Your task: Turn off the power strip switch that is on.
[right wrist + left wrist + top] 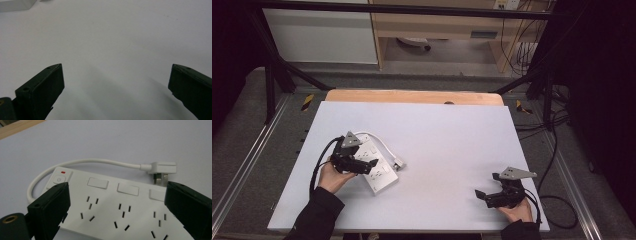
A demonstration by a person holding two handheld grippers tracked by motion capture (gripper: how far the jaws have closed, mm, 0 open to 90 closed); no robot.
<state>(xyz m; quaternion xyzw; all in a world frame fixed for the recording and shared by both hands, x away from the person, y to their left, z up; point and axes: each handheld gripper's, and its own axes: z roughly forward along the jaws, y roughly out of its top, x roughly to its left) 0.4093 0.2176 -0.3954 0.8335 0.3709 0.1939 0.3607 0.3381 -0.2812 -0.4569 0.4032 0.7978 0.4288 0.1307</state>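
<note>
White plastic power strip [120, 205] with its short cord and plug [160, 168] lies at the counter's [447, 135] nine o'clock, left gripper [362, 165] hovering wide open to straddle it, while right gripper [492, 194] waits open and empty at four o'clock.

The high view looks forward and down from above the person's side, taking in the whole table [437, 140]. The left gripper view sits low and close over the power strip [120, 207], which also lies left in the high view. The right gripper view skims bare tabletop from close.
</note>
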